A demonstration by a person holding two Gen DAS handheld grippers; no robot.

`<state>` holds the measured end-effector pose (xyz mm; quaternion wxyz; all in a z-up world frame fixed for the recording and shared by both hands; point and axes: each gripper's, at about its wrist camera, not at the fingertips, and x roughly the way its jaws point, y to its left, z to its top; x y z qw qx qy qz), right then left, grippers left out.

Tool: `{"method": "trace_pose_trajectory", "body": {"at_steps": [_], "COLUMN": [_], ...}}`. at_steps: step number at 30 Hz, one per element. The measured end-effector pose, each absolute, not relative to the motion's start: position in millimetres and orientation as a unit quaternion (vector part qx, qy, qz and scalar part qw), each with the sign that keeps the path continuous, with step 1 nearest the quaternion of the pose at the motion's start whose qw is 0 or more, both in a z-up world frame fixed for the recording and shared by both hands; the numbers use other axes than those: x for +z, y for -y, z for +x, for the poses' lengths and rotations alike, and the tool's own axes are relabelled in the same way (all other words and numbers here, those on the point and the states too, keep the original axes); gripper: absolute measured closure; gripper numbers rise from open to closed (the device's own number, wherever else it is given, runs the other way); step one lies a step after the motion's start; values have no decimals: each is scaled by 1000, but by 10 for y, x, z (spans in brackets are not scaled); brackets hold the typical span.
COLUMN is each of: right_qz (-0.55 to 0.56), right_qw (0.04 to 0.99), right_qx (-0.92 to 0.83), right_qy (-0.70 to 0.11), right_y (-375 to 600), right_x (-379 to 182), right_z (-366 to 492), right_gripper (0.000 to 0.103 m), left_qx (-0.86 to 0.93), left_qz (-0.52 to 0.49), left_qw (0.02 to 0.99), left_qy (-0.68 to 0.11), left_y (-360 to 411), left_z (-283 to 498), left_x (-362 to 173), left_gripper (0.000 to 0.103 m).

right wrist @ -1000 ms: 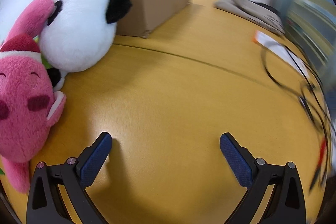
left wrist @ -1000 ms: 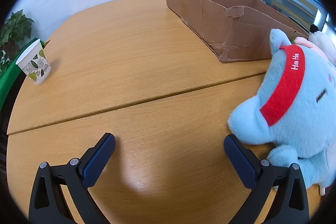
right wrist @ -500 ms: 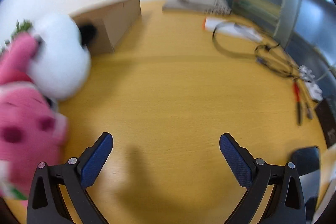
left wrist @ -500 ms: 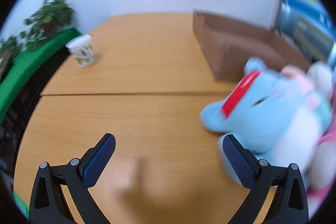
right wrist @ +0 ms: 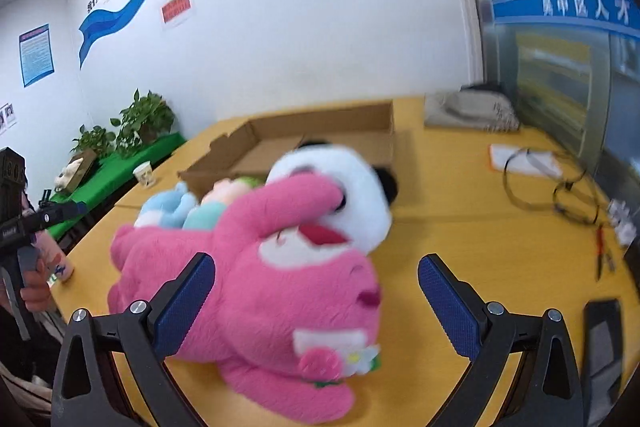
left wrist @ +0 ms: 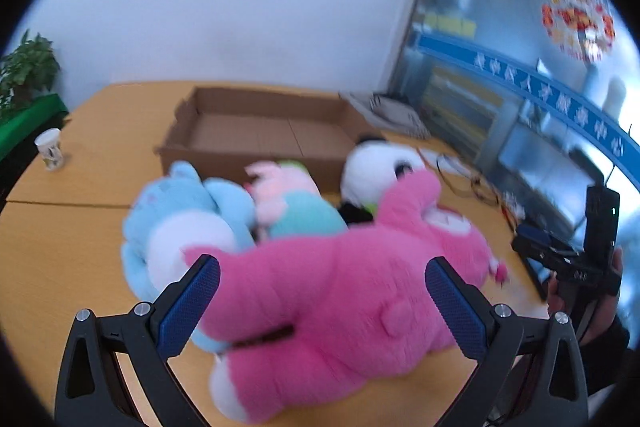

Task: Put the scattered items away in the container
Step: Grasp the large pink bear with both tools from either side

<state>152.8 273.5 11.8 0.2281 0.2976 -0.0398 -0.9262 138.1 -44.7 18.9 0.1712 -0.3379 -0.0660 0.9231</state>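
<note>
The pink plush (left wrist: 340, 291) is seen lying at lower centre on the table (left wrist: 72, 227), before the cardboard box (left wrist: 264, 131), framed by the wide-open, empty left claw (left wrist: 324, 303) and right claw (right wrist: 316, 299).

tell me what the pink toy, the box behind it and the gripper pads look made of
Pink toy: soft plush fabric, going by its fuzzy pile and rounded stuffed shape. Box: plain brown corrugated cardboard, matte, with ragged, dented rims. Pads on the right gripper: probably blue rubber or plastic with a fine dotted grip texture, set on smooth black, likely plastic, fingers.
</note>
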Motion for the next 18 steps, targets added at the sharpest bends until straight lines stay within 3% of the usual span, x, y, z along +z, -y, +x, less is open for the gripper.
{"method": "trace_pose_trajectory", "body": {"at_steps": [8,15,18], "right_qz": [332,372,385], "right_qw": [234,275,286], "right_qx": [-913,-882,-867], "right_qy": [44,91,135], "right_y": [-2766,-2723,-2756], "right_x": [-243,-670,-797], "right_z": [1488,1042,958], "right_gripper": [0,0,0], "left_qx": [872,871,872], "left_qz": [-409,-422,-416], "left_qw": [223,212,218], "left_qy": [153,139,138], "left_y": [400,237,248], "left_z": [1223,1040,1083], "left_x": [-277,-605,-599], "left_gripper": [1,0,8]}}
